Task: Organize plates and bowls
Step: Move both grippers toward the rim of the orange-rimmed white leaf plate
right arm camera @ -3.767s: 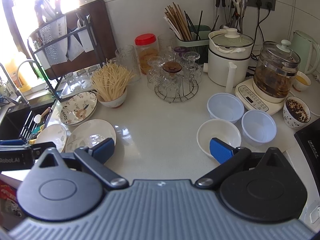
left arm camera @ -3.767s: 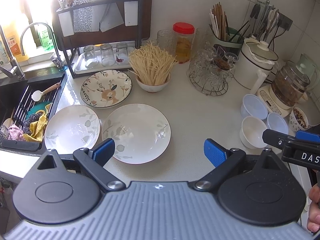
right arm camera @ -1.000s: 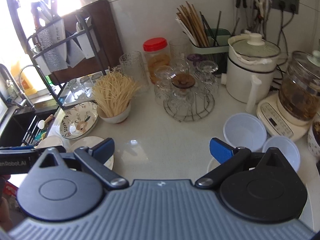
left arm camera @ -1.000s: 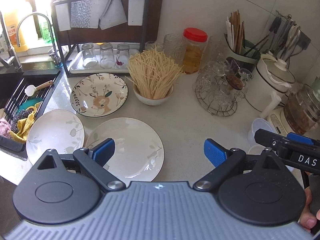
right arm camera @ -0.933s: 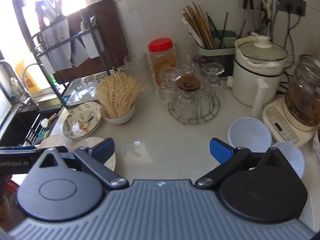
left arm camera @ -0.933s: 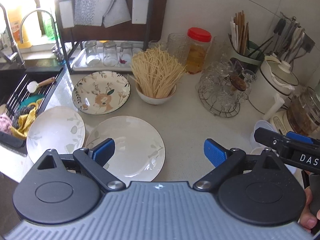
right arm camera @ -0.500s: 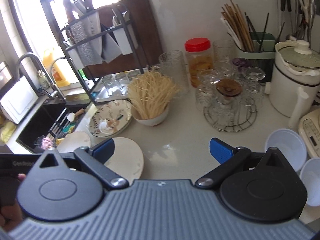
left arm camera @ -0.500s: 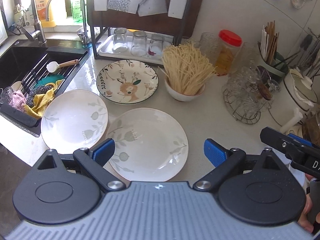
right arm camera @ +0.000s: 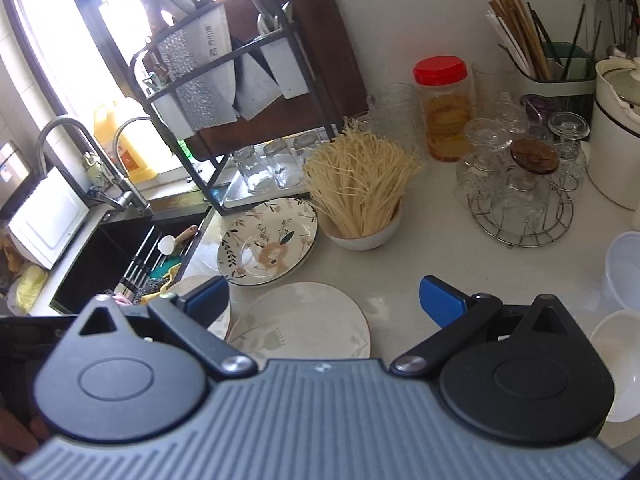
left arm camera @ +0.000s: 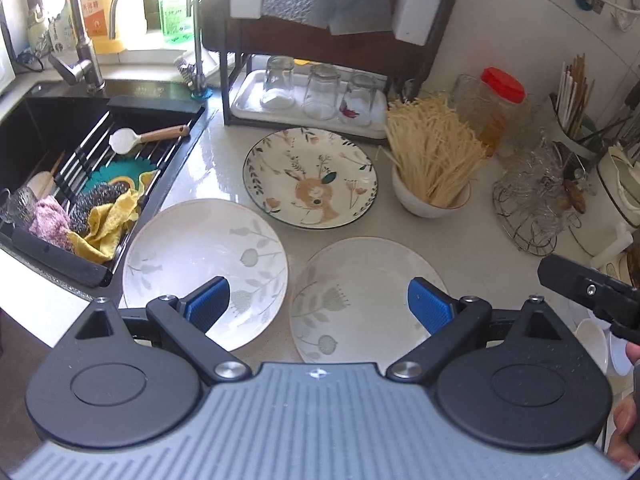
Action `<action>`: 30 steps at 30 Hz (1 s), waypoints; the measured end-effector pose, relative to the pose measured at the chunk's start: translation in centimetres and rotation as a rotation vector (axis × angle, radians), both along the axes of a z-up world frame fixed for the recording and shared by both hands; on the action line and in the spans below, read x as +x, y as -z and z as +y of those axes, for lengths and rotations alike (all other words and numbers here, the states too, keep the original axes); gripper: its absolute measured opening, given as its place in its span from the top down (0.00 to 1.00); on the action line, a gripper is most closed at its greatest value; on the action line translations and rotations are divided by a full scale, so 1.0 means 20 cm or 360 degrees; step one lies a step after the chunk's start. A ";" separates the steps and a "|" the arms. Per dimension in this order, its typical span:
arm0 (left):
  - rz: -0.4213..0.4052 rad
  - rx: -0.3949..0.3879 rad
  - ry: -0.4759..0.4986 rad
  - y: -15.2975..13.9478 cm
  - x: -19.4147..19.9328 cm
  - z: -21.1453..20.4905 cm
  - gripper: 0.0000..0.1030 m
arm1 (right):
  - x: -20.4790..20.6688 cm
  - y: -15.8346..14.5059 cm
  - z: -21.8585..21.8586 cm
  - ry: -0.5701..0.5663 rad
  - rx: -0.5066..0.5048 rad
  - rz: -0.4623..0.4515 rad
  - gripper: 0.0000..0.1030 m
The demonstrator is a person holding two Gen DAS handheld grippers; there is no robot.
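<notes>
Both hand-held grippers have swung left — plates point(left arm camera: 362, 296) now centred, bowls point(right arm camera: 626, 268) at the edge.

Daylight entered from the window point(right arm camera: 48, 20) behind the sink point(left arm camera: 60, 128), and both views were bright overall. The window area was overexposed to white in both views, washing out the bottles point(left arm camera: 96, 12) on the sill. Glare lay on the wet counter point(left arm camera: 216, 168) beside the sink and on the glossy plates point(left arm camera: 200, 248). Shadows were soft and short. Fisheye distortion bent the rack point(right arm camera: 240, 80) and the wall lines toward the edges. The centre was sharp; the glasses point(left arm camera: 532, 184) at the right edge of the left view were smeared.
</notes>
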State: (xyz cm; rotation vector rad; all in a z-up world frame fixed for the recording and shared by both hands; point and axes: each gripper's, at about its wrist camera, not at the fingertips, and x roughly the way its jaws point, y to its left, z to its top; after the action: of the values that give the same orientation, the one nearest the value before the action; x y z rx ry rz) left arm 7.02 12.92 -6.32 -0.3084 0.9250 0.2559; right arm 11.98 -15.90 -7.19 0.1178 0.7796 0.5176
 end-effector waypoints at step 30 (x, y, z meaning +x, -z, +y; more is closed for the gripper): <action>0.0098 -0.0020 -0.0189 0.28 -0.17 0.87 0.05 | 0.09 0.19 0.91 -0.0366 -0.0220 0.0056 0.00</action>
State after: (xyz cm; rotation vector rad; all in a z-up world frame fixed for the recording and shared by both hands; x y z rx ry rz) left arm 3.54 30.37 -11.85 -0.3694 0.9706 0.3708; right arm 13.70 2.38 -11.06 -0.0926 0.8658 0.6788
